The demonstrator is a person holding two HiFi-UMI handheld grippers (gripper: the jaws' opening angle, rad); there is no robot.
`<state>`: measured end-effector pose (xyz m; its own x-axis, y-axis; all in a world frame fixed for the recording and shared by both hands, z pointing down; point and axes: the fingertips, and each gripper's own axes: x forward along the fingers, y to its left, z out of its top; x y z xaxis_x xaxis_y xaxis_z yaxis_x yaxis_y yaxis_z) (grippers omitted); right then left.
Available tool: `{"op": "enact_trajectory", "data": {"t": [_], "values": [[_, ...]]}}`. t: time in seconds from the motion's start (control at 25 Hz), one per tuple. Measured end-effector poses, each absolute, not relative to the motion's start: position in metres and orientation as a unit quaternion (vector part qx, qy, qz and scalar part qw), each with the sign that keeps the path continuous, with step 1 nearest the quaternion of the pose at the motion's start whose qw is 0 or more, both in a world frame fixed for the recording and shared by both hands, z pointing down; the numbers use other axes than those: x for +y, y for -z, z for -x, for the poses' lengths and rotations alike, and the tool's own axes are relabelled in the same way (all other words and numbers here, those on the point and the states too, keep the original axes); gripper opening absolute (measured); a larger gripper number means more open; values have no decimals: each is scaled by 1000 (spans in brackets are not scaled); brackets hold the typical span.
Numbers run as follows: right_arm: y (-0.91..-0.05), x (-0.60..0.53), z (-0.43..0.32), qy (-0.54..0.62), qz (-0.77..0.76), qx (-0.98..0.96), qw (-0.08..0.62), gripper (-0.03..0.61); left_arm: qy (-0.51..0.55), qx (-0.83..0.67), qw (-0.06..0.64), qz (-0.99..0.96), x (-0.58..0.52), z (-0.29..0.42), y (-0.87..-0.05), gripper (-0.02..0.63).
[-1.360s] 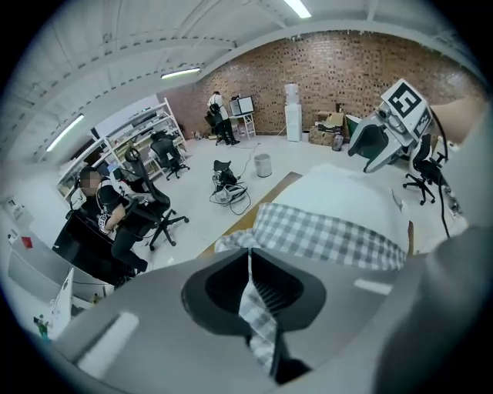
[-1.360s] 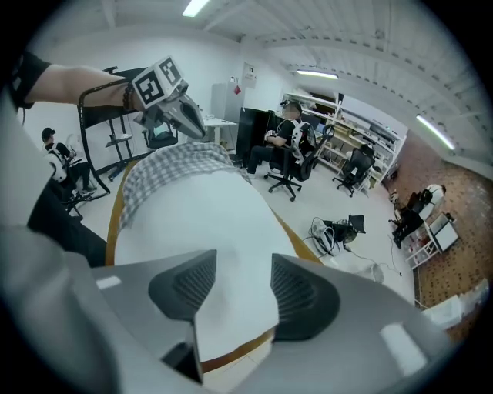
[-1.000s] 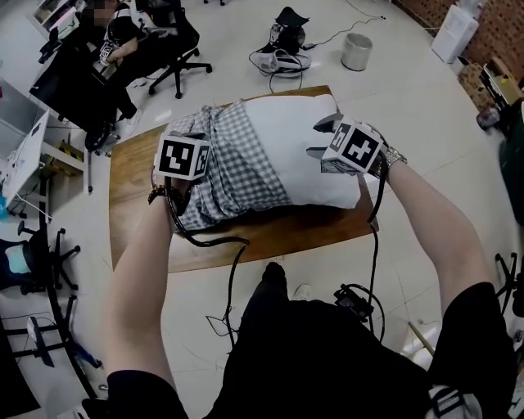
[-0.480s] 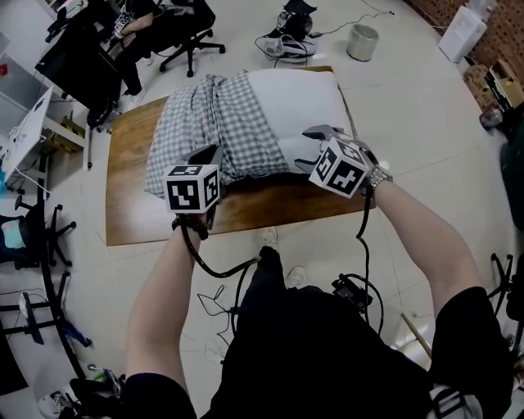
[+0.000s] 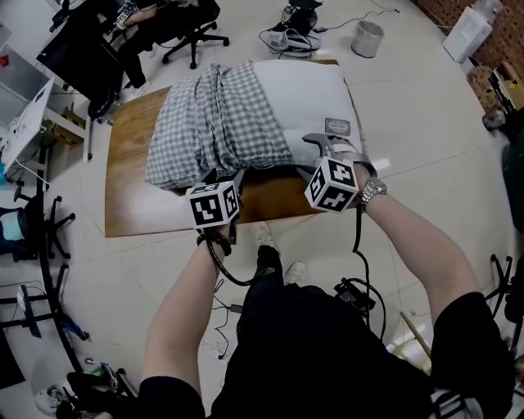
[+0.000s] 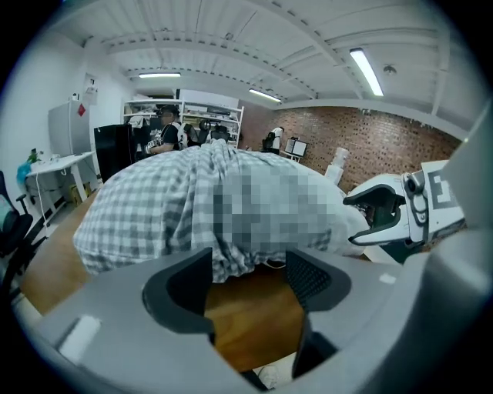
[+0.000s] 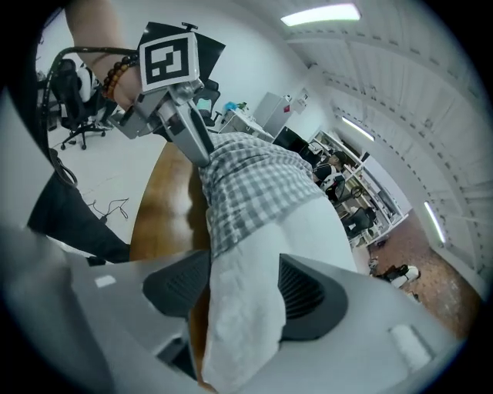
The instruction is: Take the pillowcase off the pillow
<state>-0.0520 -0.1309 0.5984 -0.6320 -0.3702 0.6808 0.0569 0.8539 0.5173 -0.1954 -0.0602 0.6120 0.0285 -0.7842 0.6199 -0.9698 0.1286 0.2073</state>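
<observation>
A white pillow lies on the wooden table. A grey checked pillowcase is bunched over its left half. My left gripper hangs at the table's near edge, just short of the pillowcase hem. Its jaws have just been opening, and in the left gripper view only bare wood shows between them. My right gripper sits at the pillow's near right corner. Its jaws have just been opening wider, and the white pillow edge lies between them, with the pillowcase beyond.
Office chairs and a seated person are behind the table at the back left. A bin and a bag with cables stand on the floor behind. A white desk is on the left. A cable hangs from each gripper.
Both grippers came down and toward the table's near edge. The left one came off the bunched pillowcase and its jaws opened. The right one shifted from the pillow's right side to its near corner.
</observation>
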Motion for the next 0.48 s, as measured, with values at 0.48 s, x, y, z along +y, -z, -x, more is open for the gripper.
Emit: {"op": "enact_trajectory", "data": {"t": [0.48], "values": [[-646,-152,70,382,-100,-784,480,304,-147,-697,352,-607,-78,225,-663,219]]}}
